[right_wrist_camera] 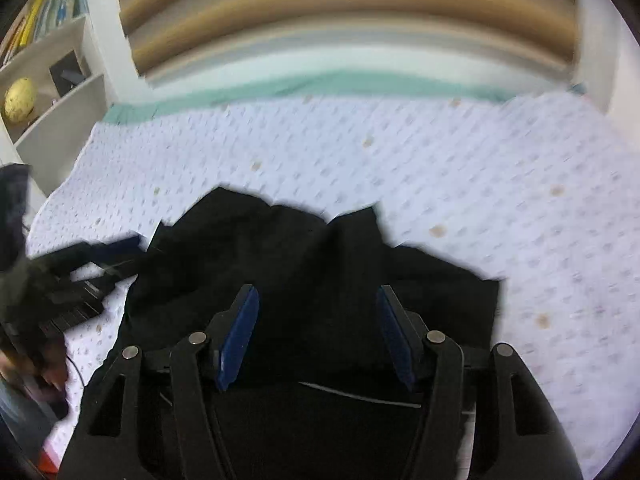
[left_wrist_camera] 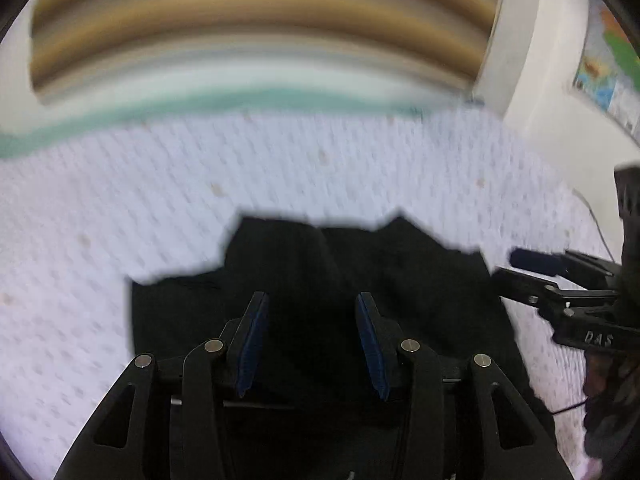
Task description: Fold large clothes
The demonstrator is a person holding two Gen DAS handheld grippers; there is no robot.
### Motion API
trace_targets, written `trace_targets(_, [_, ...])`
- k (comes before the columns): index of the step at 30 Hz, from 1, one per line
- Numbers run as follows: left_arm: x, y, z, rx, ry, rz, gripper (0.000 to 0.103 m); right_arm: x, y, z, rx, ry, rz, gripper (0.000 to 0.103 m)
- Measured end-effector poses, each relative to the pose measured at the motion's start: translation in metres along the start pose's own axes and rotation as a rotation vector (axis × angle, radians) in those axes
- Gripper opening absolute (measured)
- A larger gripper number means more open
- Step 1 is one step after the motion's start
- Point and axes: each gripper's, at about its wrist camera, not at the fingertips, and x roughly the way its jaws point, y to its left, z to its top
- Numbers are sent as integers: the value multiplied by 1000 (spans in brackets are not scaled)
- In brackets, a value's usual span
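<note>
Your left gripper (left_wrist_camera: 312,300) has its jaws spread wide, blue pads (left_wrist_camera: 252,344) well apart, nothing between them; it hangs over the black garment (left_wrist_camera: 400,276), whether it touches the cloth I can't tell. Your right gripper (right_wrist_camera: 316,296) is the same: jaws wide apart, blue pads (right_wrist_camera: 238,340) holding nothing, poised over the same black garment (right_wrist_camera: 320,248). In the left wrist view the right gripper (left_wrist_camera: 520,266) shows just beside the garment's right edge, its fingers parted there too. In the right wrist view the left gripper (right_wrist_camera: 116,252) sits just beside the garment's left edge, blurred, with your hand (right_wrist_camera: 36,344) behind it. The garment lies bunched on the white dotted bedspread (left_wrist_camera: 360,168), far edge jagged with two raised peaks, a fold line running down the middle; what kind of garment it is can't be told, it's too dark. Beyond the garment the bedspread (right_wrist_camera: 480,184) carries a few brownish spots, then a green band (right_wrist_camera: 360,82) along its far edge, then a brown-and-white striped surface (right_wrist_camera: 340,12), heavily motion-blurred. Far left of the garment in the right wrist view is a white bookshelf (right_wrist_camera: 60,80) with books and a yellow ball (right_wrist_camera: 18,100) on a lower shelf. Far right of the garment in the left wrist view, a colourful poster (left_wrist_camera: 608,64) hangs on the wall.
</note>
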Motion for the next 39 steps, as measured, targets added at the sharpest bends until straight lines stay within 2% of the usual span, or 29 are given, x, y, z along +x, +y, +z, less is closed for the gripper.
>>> trace_targets(1, [16,4,-6,-25,45,0,44,10,1,-6,4,33,10,63])
trace_targets(2, [30,5,-16,-52,93,4,40,21,26,-22,7,70,16,62])
trace_targets(5, [61,4,-49,-105,177,19,38,62,32,-44,15,163,4,62])
trace_targets(9, [92,13,-86,-237,237,-57,38,94,32,-74,-1,218,-26,62])
trace_targets(11, [102,16,-92,-232,240,-60,38,112,35,-84,-42,243,-66,62])
trace_targets(12, [105,14,-94,-223,246,-50,38,116,33,-87,-21,244,-76,62])
trace_targets(14, [103,9,-93,-197,263,-31,38,114,33,-86,2,259,-82,62])
trace_targets(17, [89,6,-82,-181,296,-16,38,100,38,-74,-29,316,-88,61])
trace_targets(19, [63,0,-68,-137,233,-3,37,81,41,-64,-60,308,-101,61])
trace_targets(21, [38,-7,-53,-102,139,-6,37,60,42,-51,-61,256,-111,62])
trace_targets(23, [28,-12,-40,-88,86,-42,37,49,41,-38,-47,197,-103,62])
trace_targets(25, [34,-16,-30,-63,71,-48,37,45,38,-29,-30,140,-107,62])
trace_targets(28, [58,-15,-31,-56,98,-29,37,56,34,-26,-10,119,-121,62])
trace_targets(32, [105,-10,-40,-91,173,-19,37,88,30,-42,23,171,-110,62])
trace_targets(35, [118,-11,-44,-85,186,4,36,104,27,-50,15,193,-115,62])
trace_targets(39, [132,-2,-49,-130,224,-20,36,111,21,-52,40,217,-98,62])
